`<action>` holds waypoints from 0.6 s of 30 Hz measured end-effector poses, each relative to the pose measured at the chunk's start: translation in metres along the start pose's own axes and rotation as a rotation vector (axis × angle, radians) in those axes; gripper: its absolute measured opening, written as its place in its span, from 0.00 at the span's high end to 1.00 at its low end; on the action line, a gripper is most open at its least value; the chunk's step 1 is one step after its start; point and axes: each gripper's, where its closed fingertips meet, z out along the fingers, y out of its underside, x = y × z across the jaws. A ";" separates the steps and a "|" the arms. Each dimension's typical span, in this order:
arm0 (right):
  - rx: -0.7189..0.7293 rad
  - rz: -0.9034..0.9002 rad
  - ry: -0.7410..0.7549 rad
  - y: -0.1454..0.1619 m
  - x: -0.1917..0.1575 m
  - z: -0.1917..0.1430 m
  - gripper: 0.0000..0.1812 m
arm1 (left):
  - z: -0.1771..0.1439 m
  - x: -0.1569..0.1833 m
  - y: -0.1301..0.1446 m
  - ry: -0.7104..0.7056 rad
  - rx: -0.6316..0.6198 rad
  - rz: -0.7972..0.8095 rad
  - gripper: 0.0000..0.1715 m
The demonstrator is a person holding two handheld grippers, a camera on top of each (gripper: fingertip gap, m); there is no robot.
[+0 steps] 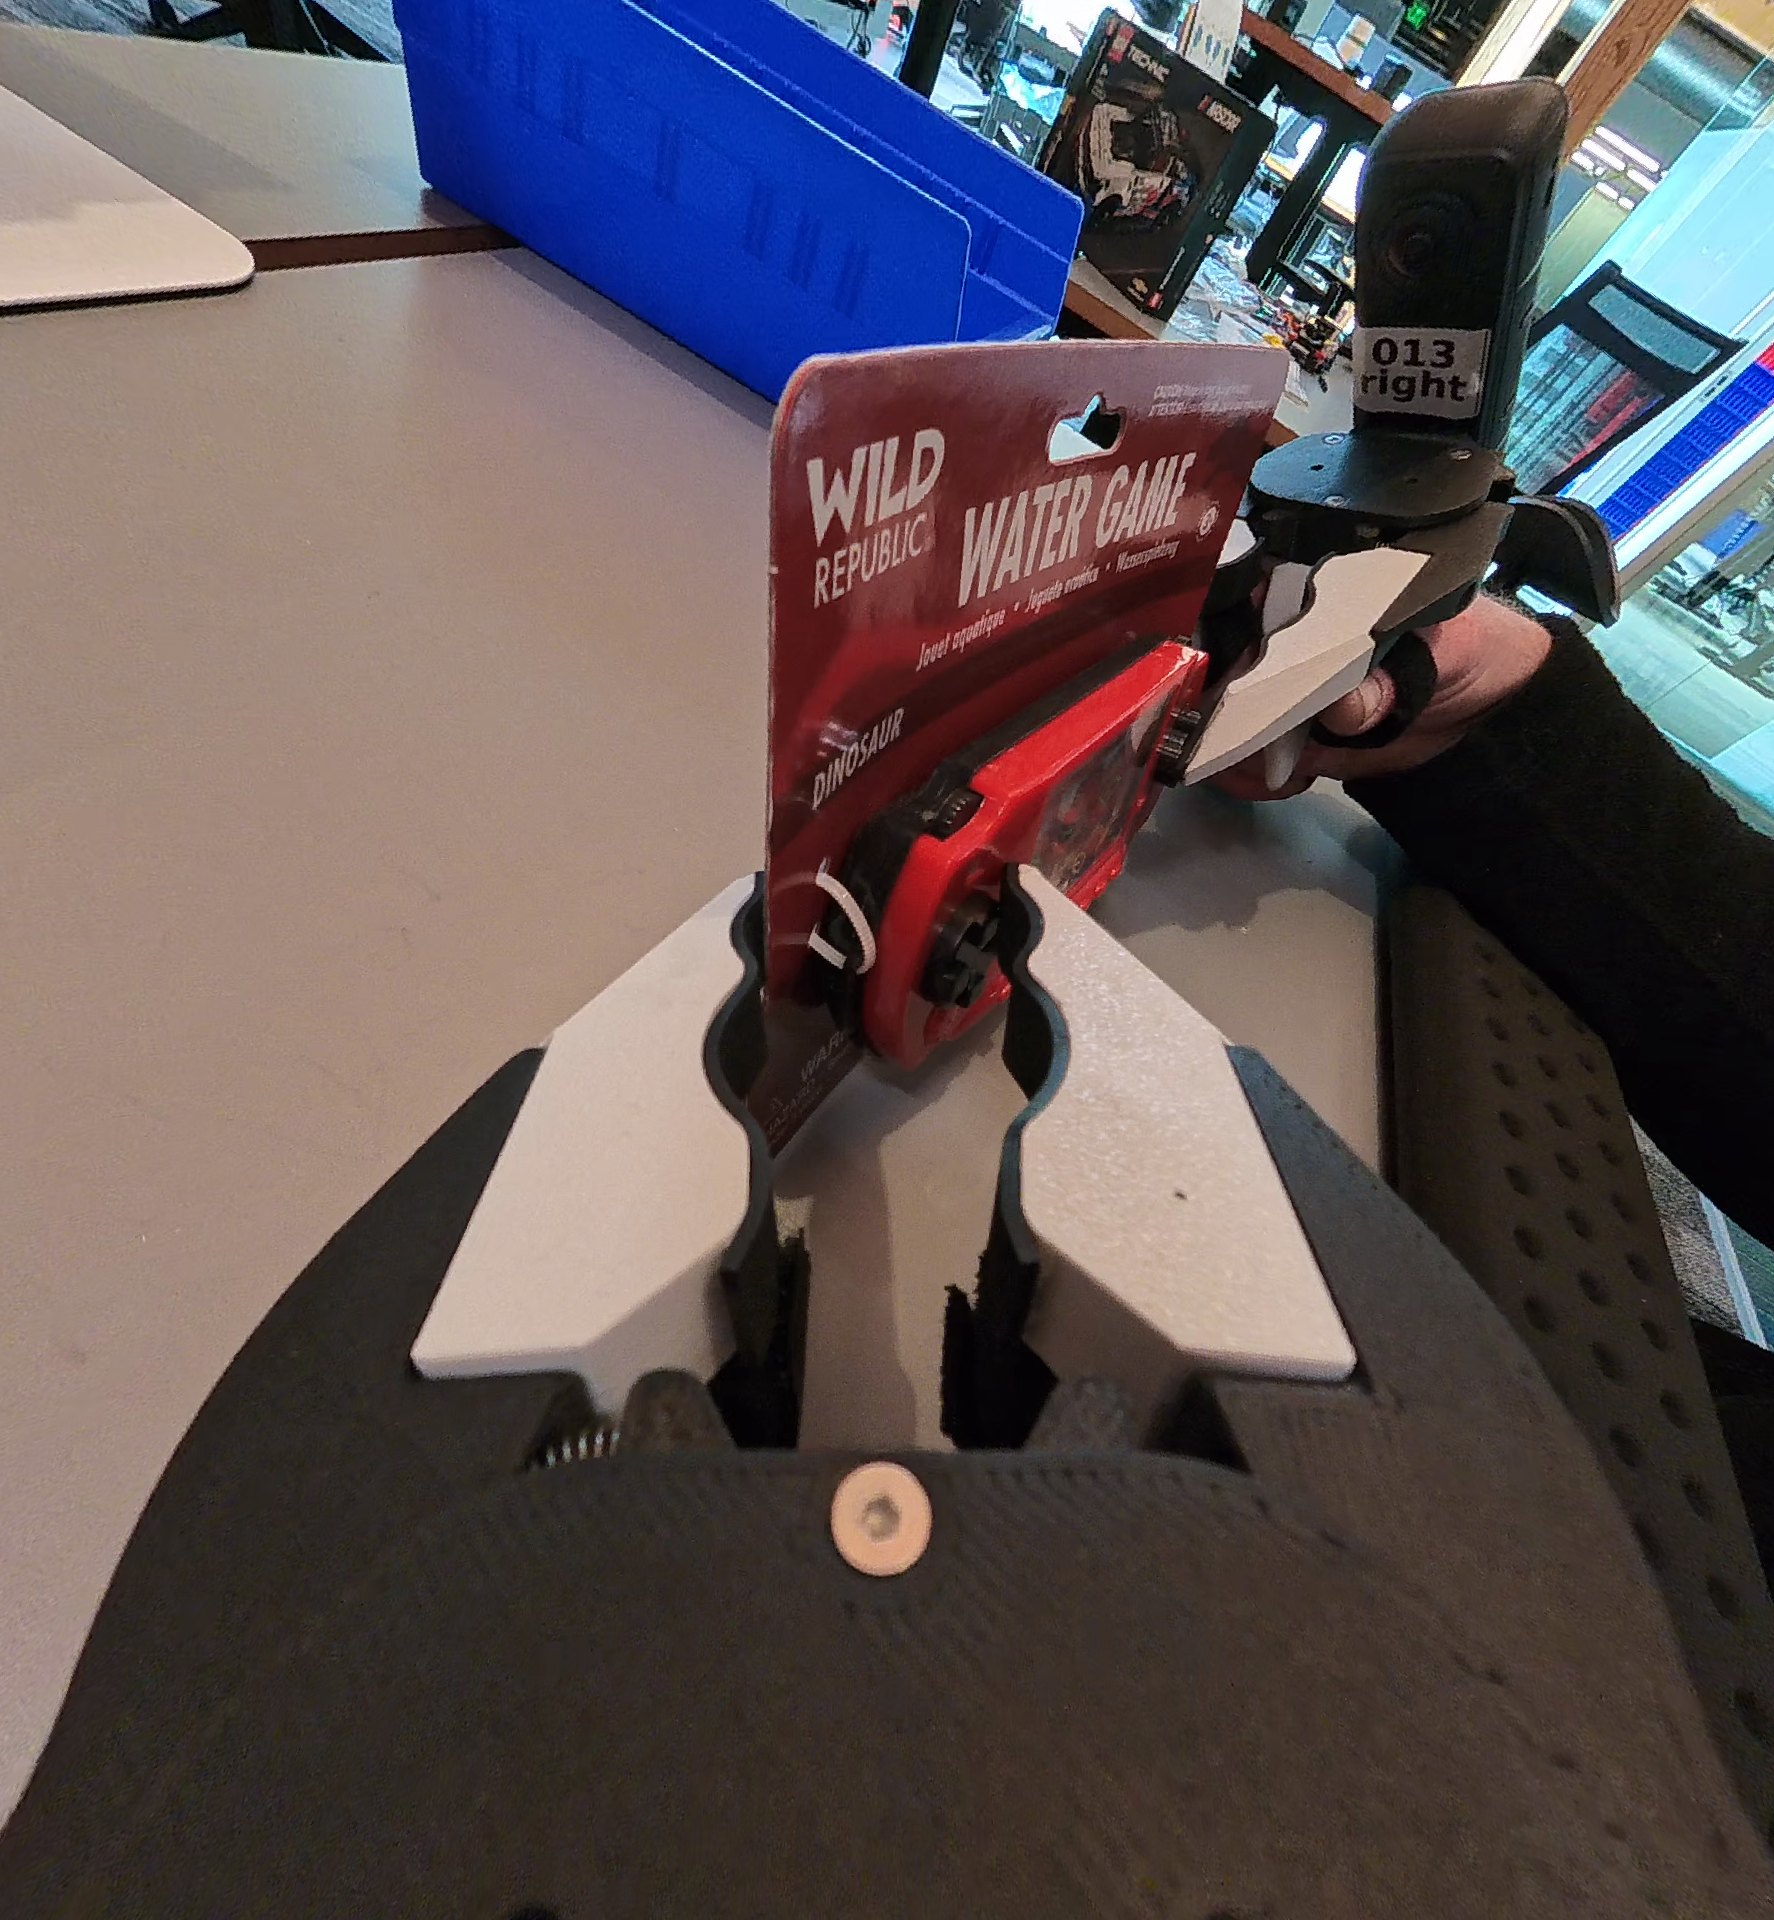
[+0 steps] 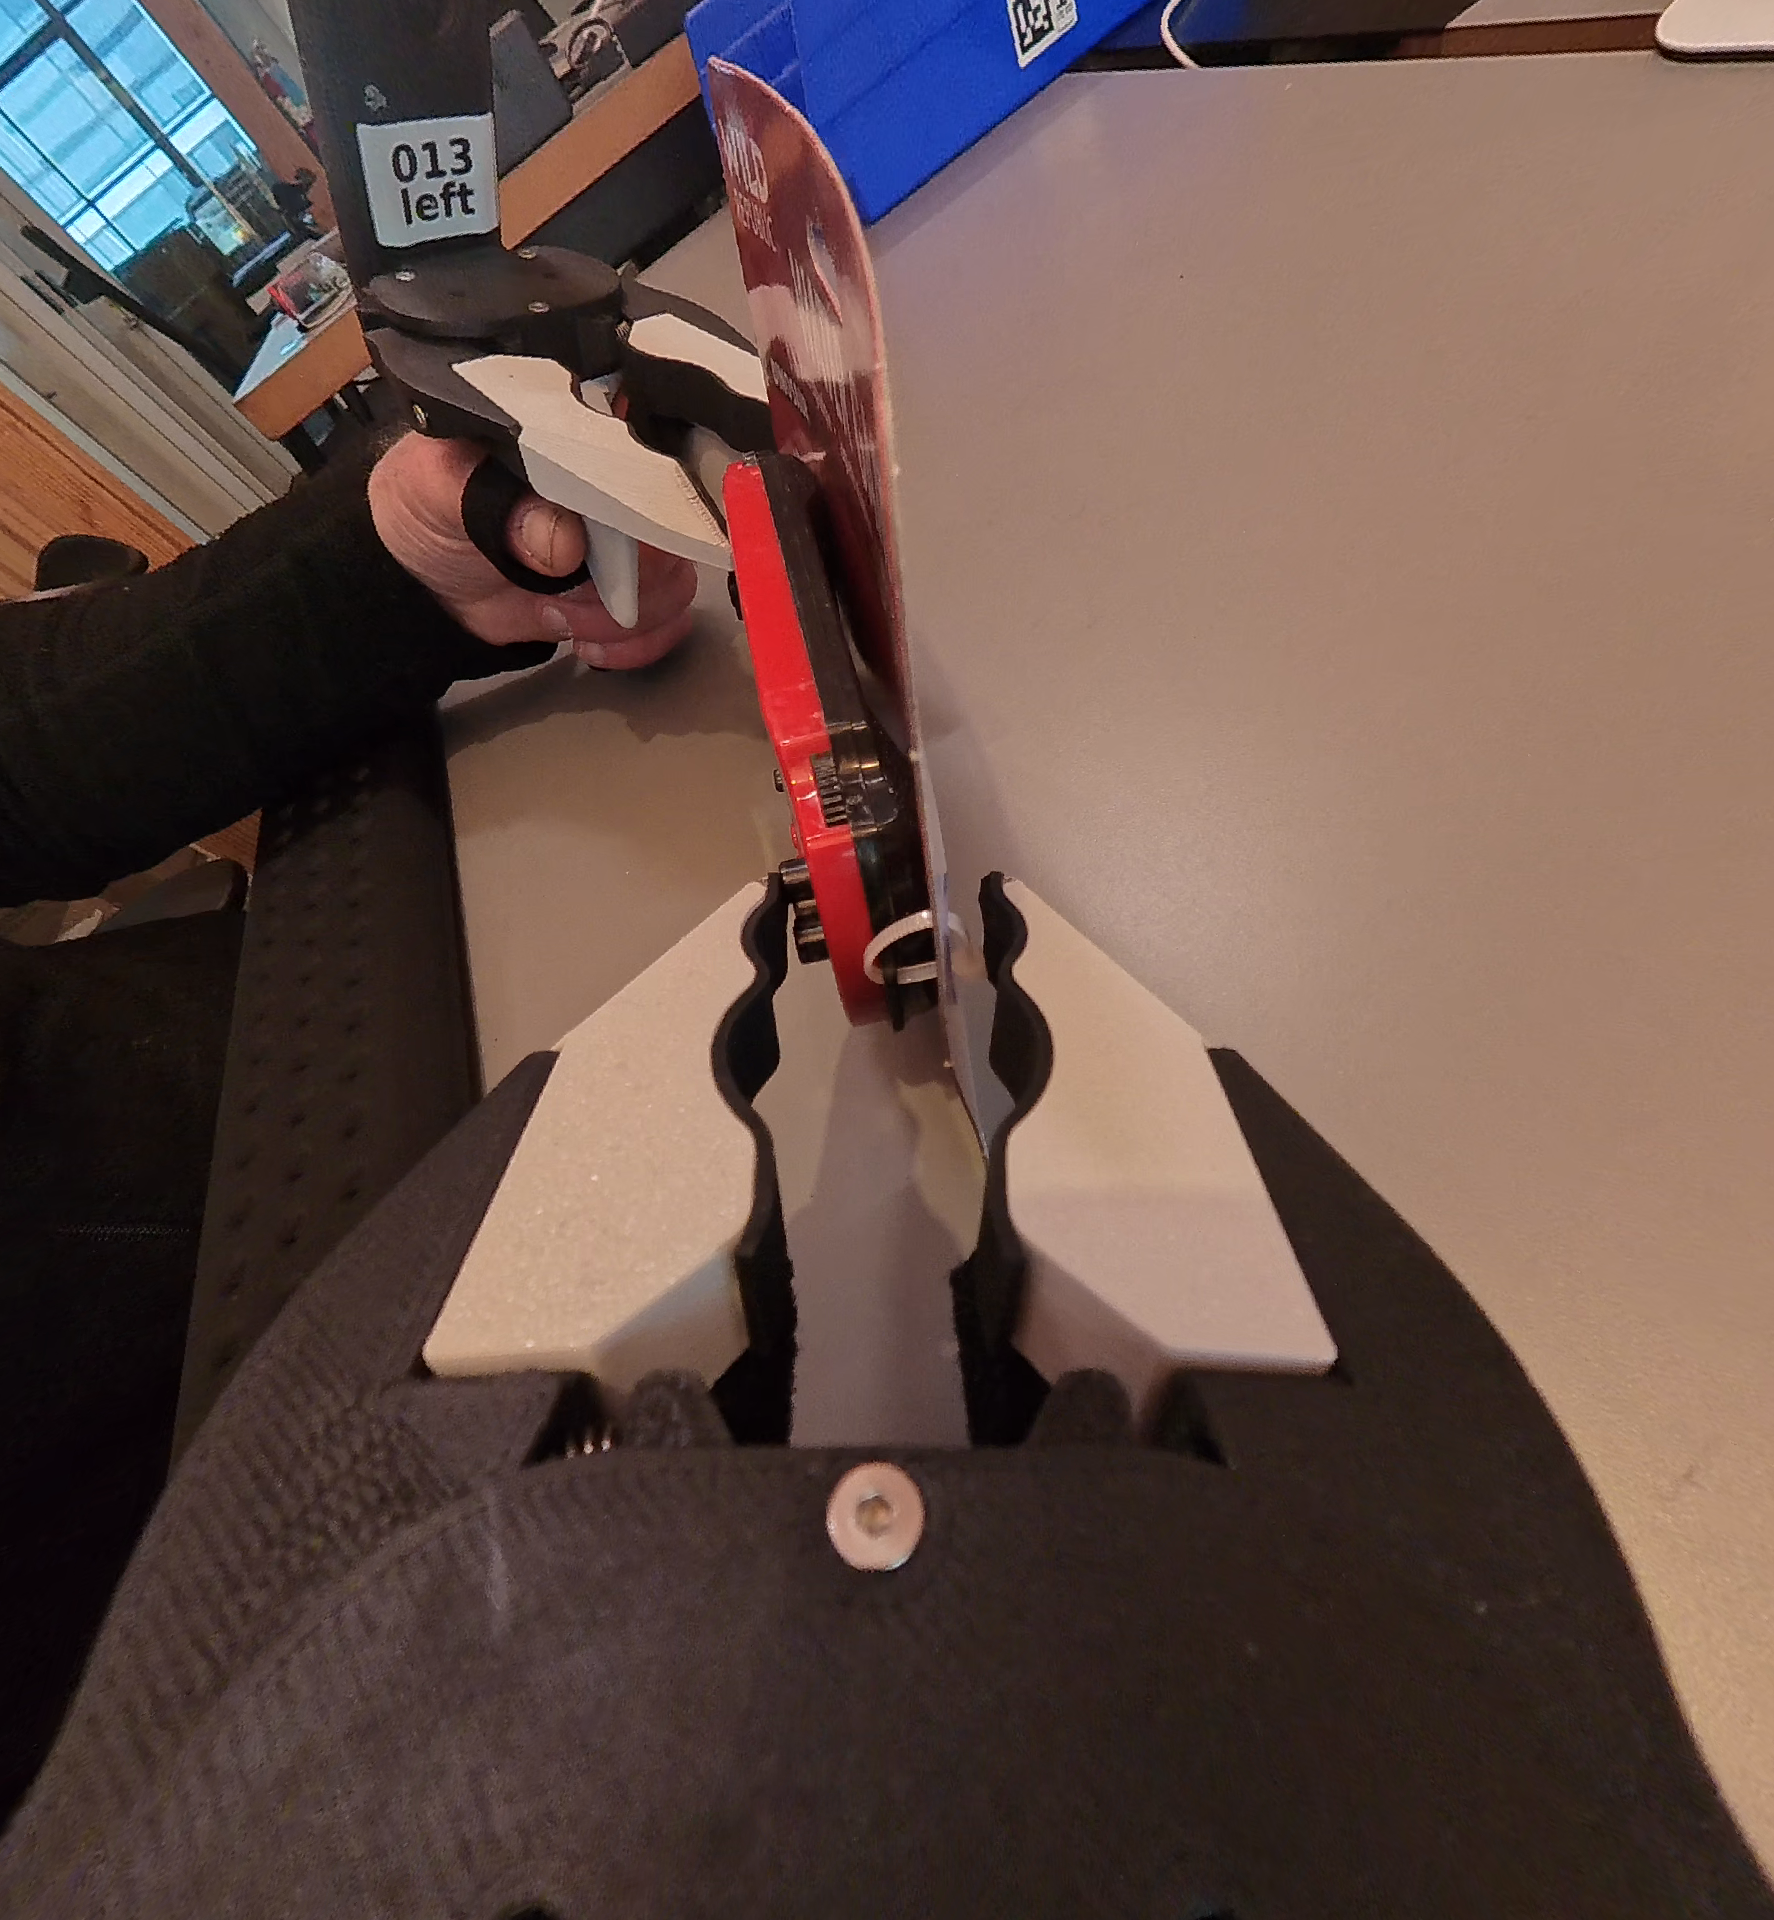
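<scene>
Both grippers, left and right, apparently clasp upright carded toy between fingers.

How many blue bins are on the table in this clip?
2. Both blue bins stand side by side at the far edge of the grey table, behind the carded red toy: the nearer bin and the farther bin just behind it. More may sit outside the frame.
</scene>
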 end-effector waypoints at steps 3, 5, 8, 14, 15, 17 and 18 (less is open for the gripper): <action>-0.006 -0.005 -0.006 0.000 -0.001 0.000 0.82 | 0.000 0.000 0.000 0.000 -0.001 0.000 0.76; -0.012 -0.007 -0.018 0.001 -0.003 0.000 0.83 | 0.000 0.000 0.000 0.001 -0.001 0.000 0.76; -0.012 -0.007 -0.018 0.001 -0.003 0.000 0.83 | 0.000 0.000 0.000 0.000 -0.001 0.001 0.76; 0.002 -0.004 -0.007 -0.001 -0.002 0.001 0.78 | 0.000 0.000 0.000 -0.001 -0.001 0.003 0.76; 0.002 -0.005 -0.008 -0.001 -0.002 0.001 0.78 | 0.000 0.001 0.000 -0.001 -0.002 0.003 0.76; 0.001 -0.004 -0.010 -0.001 -0.003 0.001 0.78 | 0.000 0.001 0.000 -0.001 -0.002 0.004 0.76; -0.001 -0.005 -0.009 0.000 -0.003 0.001 0.79 | 0.000 0.001 0.000 -0.001 -0.001 0.004 0.76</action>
